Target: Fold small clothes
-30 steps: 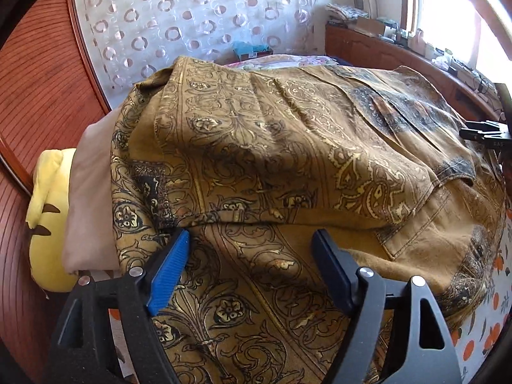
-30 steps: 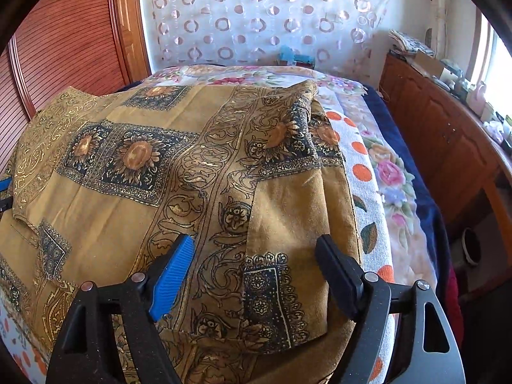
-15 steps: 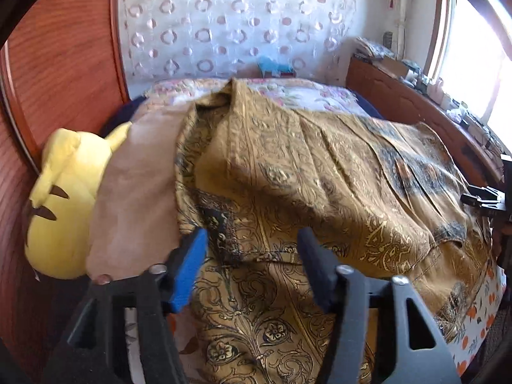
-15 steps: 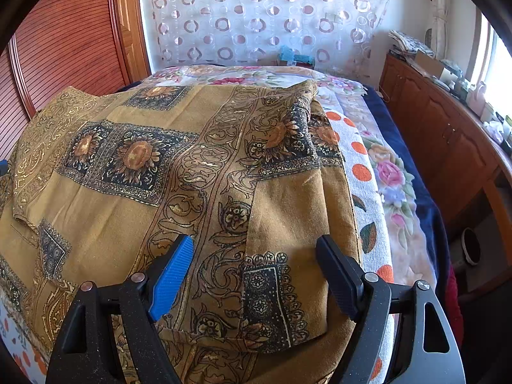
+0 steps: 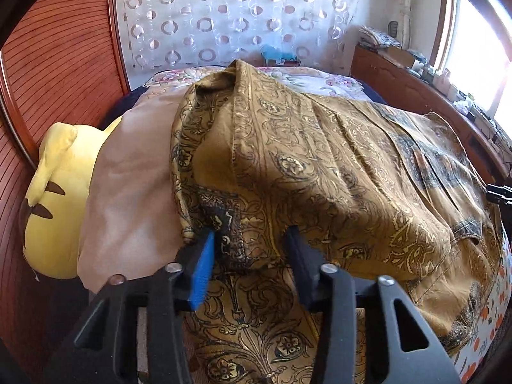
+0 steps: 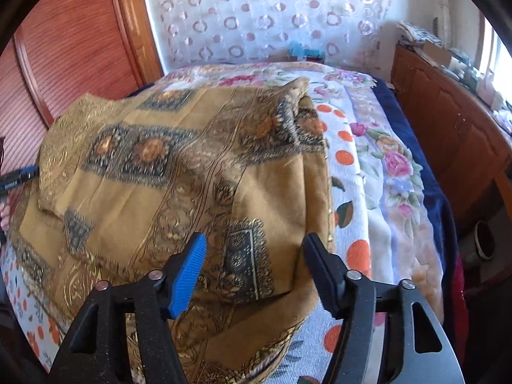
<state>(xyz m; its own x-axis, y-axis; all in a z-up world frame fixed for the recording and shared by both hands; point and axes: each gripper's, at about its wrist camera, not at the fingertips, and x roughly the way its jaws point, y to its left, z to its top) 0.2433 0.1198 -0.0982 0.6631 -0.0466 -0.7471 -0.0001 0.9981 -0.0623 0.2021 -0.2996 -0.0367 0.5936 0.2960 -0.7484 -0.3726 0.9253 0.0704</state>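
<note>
A mustard-brown garment with dark floral and paisley print [image 5: 320, 166] lies spread over the bed; it also fills the right wrist view [image 6: 192, 172]. My left gripper [image 5: 249, 256] is partly closed, its jaws straddling a raised fold at the garment's left edge without clamping it. My right gripper [image 6: 252, 262] is open over the garment's near right corner, fingers on either side of a dark printed patch, holding nothing. The left gripper's blue pad [image 6: 22, 172] shows at the far left of the right wrist view.
A beige cloth [image 5: 128, 192] and a yellow plush toy [image 5: 54, 198] lie left of the garment. A flowered bedspread [image 6: 377, 166] covers the bed. A wooden wall [image 5: 57, 64] stands left, a cluttered wooden cabinet [image 6: 448, 102] right, a patterned curtain [image 5: 236, 16] behind.
My left gripper has swung left toward the garment's left edge and its jaws have narrowed around a fold. My right gripper has shifted slightly over the near right corner, still open.
</note>
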